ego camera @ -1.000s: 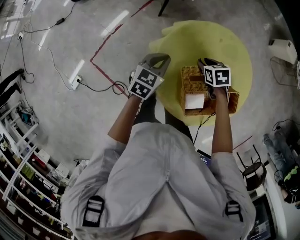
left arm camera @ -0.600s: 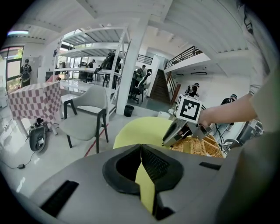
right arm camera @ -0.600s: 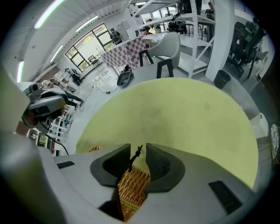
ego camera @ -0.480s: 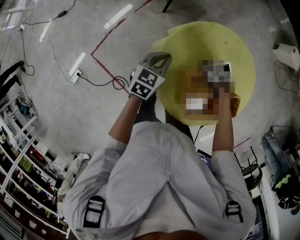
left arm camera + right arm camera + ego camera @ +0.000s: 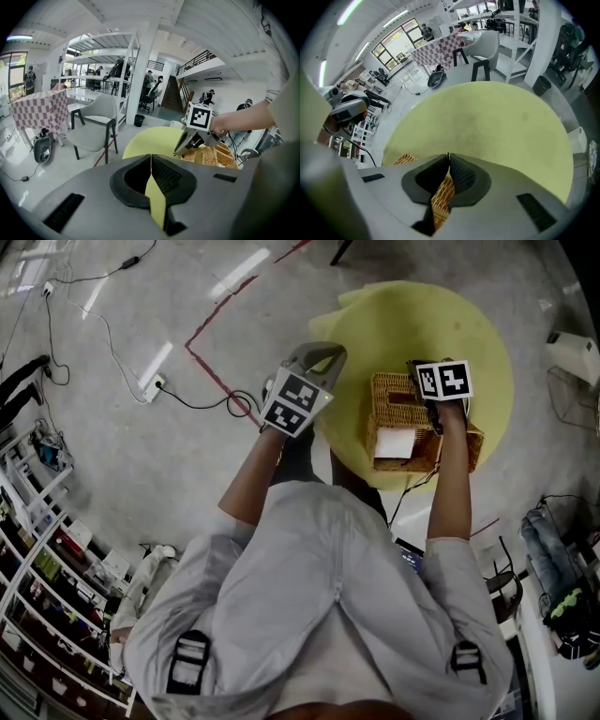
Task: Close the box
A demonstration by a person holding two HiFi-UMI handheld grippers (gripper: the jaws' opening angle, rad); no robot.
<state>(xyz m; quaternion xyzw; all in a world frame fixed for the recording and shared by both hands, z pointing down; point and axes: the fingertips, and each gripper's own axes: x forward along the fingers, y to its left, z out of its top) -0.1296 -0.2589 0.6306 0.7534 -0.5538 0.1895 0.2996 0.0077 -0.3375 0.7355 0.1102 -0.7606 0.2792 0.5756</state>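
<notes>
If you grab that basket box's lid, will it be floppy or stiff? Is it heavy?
Probably stiff with slight give: the wicker lid is tightly woven and keeps a flat shape while open. Likely light, being thin weave. The right hand-held gripper is closing with that weave between its jaws; the bumpy surface should resist slipping.

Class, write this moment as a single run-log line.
right gripper: closing on wicker lid | left gripper: shut, empty, clear of box | box: open
</notes>
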